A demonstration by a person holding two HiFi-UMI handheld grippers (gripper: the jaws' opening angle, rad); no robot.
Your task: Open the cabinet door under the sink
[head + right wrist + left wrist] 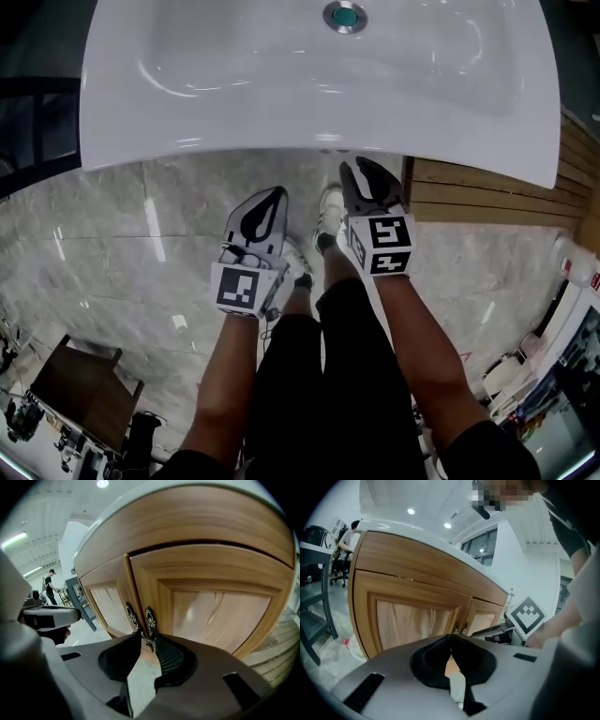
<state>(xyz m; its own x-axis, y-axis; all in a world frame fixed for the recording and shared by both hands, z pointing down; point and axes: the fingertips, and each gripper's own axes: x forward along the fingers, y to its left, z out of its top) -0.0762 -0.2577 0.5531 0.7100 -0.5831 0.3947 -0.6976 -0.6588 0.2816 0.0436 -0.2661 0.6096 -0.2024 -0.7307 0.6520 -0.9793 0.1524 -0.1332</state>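
Marble floor (103,253) spreads below the white sink (281,103). Under the sink are two wooden cabinet doors, both closed and meeting at a middle seam: the left door (105,604) and the right door (215,606). Two ornate metal handles sit side by side at that seam, the first handle (131,616) and the second handle (150,619). The right tool (149,644) faces them below the sink's front edge. Its jaws are narrowly apart, with the handles' lower ends at the gap. The left tool (451,639), beside it, has its tips together and holds nothing.
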